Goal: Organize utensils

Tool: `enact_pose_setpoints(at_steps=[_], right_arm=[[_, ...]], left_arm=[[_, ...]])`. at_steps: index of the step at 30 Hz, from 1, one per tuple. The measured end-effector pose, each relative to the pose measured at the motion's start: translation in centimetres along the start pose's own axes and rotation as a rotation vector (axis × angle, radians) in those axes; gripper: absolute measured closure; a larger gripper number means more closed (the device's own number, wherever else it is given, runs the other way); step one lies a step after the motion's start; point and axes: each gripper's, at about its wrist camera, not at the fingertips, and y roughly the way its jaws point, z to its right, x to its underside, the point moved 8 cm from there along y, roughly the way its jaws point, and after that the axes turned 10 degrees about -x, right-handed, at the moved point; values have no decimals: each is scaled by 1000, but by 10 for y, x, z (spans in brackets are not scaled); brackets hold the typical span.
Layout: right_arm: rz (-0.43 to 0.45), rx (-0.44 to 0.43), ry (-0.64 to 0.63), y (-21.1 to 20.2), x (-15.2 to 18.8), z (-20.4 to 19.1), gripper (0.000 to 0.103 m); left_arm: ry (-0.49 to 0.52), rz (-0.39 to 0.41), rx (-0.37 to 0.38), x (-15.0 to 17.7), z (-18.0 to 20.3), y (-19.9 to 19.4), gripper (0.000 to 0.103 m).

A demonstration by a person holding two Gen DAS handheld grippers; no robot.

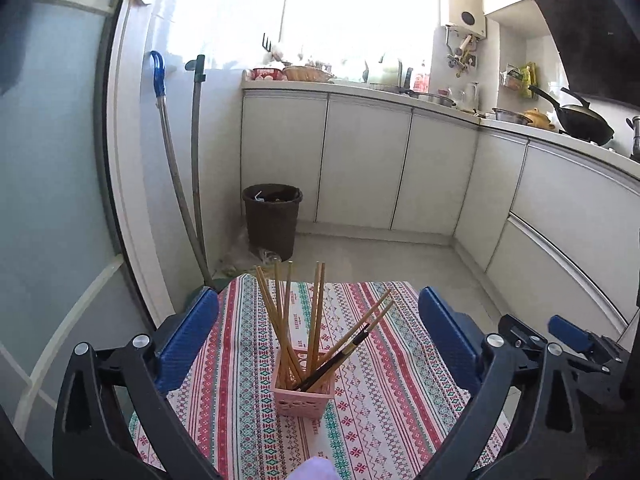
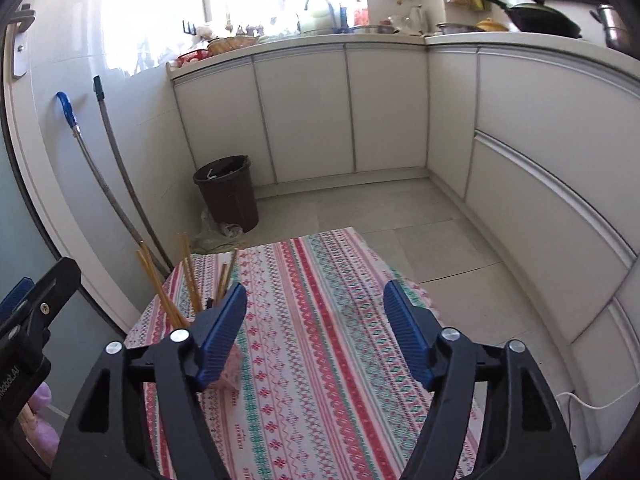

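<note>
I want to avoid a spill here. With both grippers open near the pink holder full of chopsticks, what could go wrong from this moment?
1. The chopsticks lean outward in all directions, so the left gripper could catch one and tip the small holder.
2. In the right view the holder sits just behind the right gripper's left finger; a sideways move might knock it.
3. The holder rests on loose-looking cloth, which may slide.

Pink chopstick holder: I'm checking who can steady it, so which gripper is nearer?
Left. The left gripper frames the pink chopstick holder between open fingers; the right gripper sits off to its right.
</note>
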Motion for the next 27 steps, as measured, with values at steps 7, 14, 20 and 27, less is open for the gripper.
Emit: enact_pose_setpoints(at_steps=[7,14,20,27], right_arm=[[94,112,42,-45,-4,46,7],[239,231,-34,-80,-16,67,7],[238,239,-44,-87,-17,74,7],[198,212,-6,-78,-14,80,7]], left_arm=[[32,55,-43,8,25,-17,7],[-28,24,-6,6,35,-28,7],[11,17,27,7,55,-30,7],[72,5,4,16,71,-26,7]])
